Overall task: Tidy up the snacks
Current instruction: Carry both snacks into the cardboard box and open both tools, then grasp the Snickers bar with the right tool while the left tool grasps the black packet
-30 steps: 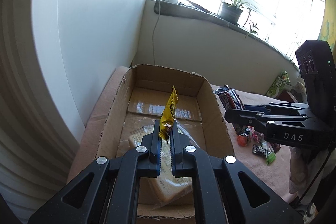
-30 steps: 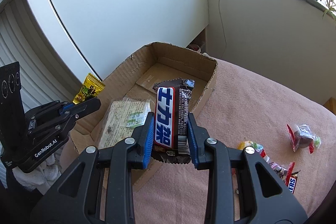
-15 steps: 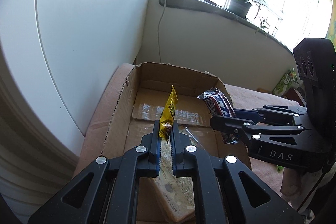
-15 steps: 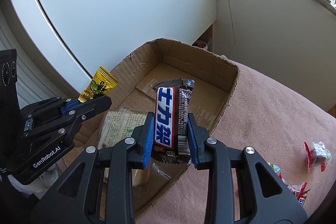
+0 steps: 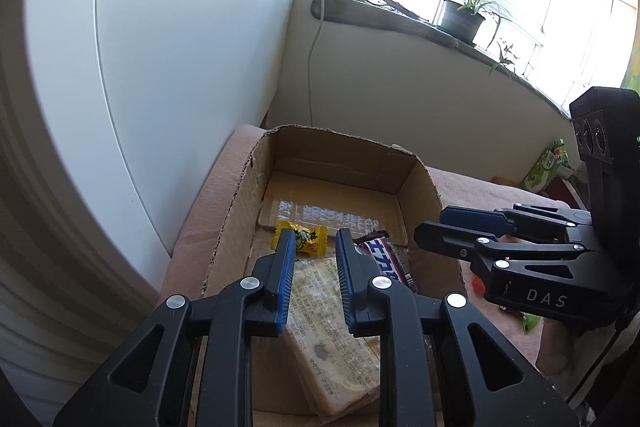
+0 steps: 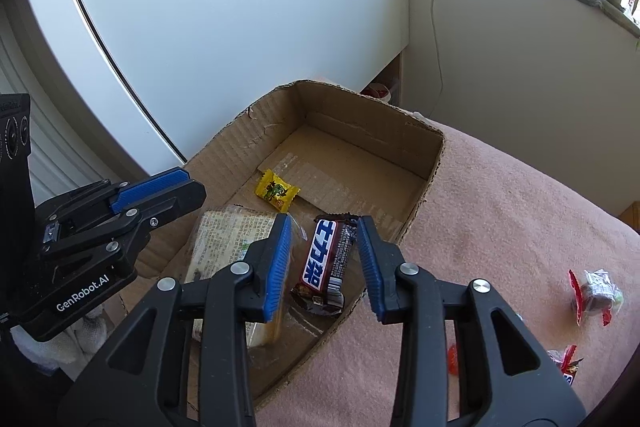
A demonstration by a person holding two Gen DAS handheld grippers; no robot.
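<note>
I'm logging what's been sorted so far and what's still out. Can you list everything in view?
box: 1, brown cardboard, on the pink cloth by the white wall
yellow candy: 1, on the box floor
chocolate bar: 1, brown with a blue-and-white label, on the box floor
cracker pack: 1, clear wrap, pale contents, in the box
loose sweets: a few, red and clear wrappers, on the cloth right of the box
cloth: 1, pink, under everything
plant: 1, green, dark pot, on the windowsill
green pack: 1, far right
left gripper: black, blue pads, jaws opening, nothing between them
right gripper: black, blue pads, jaws opening, above the bar
</note>
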